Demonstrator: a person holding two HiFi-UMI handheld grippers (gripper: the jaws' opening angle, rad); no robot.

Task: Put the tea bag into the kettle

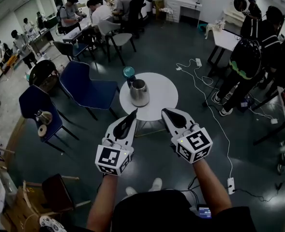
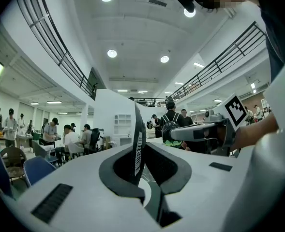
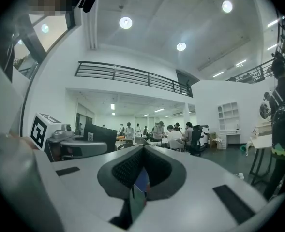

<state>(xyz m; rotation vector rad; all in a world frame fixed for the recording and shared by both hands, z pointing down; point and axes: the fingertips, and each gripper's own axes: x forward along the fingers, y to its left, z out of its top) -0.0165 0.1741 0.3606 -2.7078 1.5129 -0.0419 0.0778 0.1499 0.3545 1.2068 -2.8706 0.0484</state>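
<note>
Overhead, the dark floor of a big hall fills most of the head view, with people seated at desks along its far side and a person in black standing at the right. Two blue chairs stand to the left of a round white tabletop, and a white cable trails over the floor on its right. The left tool and the right tool are held side by side but apart, both pointing at the tabletop with their tips at its near edge. A steel kettle stands upright left of the tabletop's middle, and a teal-topped cup sits just behind it at the far left edge. In the left gripper view the jaws are closed on the tea bag, a thin flat packet seen edge-on with a barcode down its side, standing up above the pads. In the right gripper view the jaws meet at their tips; a small blue patch with a red fleck shows in the slit below, and I cannot tell whether it is gripped or lies beyond.
</note>
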